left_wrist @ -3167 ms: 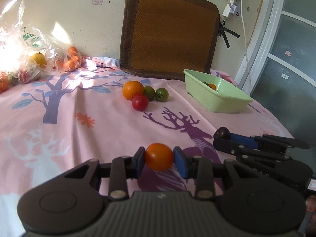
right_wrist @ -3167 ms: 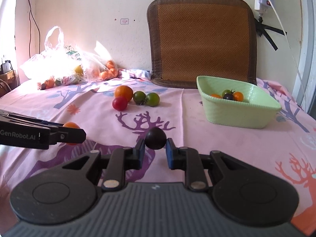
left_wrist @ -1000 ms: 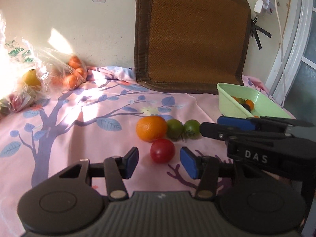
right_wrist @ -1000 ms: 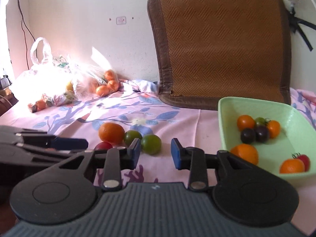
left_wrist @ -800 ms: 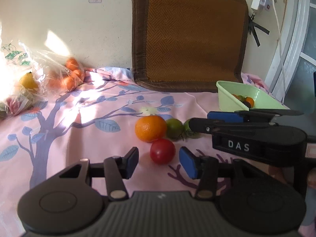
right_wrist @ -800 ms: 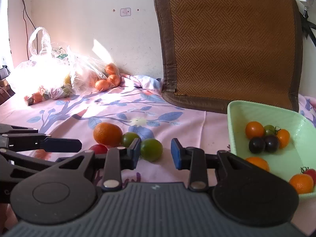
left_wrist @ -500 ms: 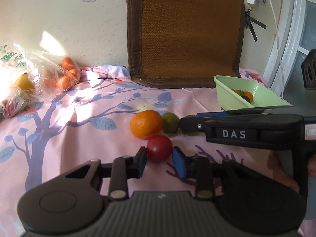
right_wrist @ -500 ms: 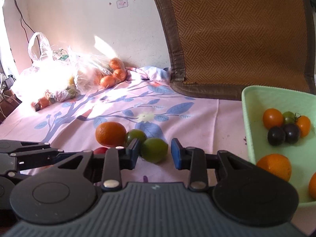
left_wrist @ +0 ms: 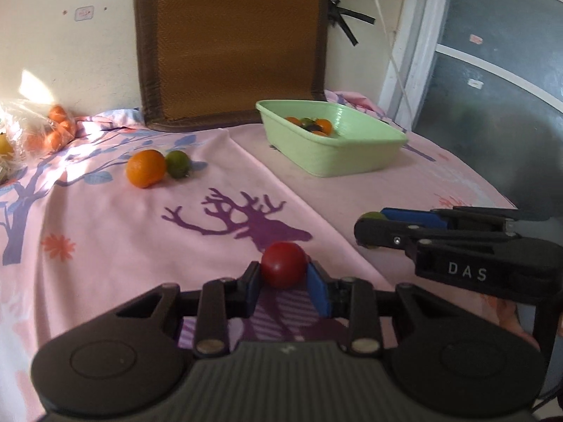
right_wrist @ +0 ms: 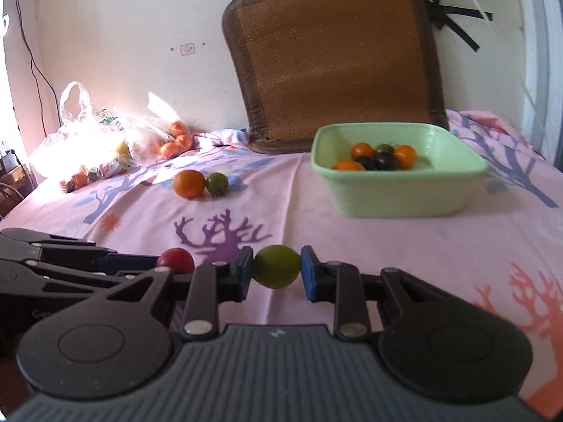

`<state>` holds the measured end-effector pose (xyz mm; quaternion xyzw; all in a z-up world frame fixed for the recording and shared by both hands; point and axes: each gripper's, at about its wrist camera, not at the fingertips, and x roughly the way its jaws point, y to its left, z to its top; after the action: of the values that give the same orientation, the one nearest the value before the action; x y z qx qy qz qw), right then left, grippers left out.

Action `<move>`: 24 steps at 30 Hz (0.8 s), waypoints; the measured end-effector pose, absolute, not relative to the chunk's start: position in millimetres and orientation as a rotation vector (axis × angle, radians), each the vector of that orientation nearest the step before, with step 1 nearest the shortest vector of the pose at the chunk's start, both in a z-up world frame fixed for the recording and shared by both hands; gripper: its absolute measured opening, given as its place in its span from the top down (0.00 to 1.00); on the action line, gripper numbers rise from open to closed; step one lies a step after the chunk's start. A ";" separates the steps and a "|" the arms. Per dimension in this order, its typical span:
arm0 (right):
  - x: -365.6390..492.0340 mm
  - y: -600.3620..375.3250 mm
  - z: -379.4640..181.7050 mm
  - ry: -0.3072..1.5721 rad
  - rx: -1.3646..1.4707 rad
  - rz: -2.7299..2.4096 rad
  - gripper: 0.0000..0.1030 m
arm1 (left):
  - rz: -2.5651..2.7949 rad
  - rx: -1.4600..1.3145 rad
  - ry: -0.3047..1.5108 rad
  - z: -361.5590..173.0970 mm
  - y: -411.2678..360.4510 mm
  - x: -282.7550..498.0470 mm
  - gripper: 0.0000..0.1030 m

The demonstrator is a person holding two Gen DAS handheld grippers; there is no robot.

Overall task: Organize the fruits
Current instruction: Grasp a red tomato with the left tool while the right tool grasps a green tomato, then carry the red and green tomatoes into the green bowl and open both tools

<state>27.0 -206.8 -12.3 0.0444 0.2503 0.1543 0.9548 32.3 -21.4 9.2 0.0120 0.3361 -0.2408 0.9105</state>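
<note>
The left hand-held gripper is clenched on one red tomato, held above the pink cloth of the counter. The right hand-held gripper is clenched on one green tomato, likewise held above the cloth, just beside the left unit. Two fruits lie on the cloth, touching each other: one orange and one dark green tomato. The green bin stands near the back, apart from them, holding at least six small fruits: three orange, two dark, one green. One plastic bag of fruit lies at the far left by the wall.
</note>
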 end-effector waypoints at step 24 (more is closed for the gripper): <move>-16.8 -235.1 -30.4 0.489 0.140 0.302 0.53 | -0.461 0.142 0.687 8.7 -54.7 13.1 0.62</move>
<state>-16.8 -235.1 -30.4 0.0689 0.2409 0.1490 0.9566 13.1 -54.7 8.7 0.0689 0.3336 -0.2239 0.9131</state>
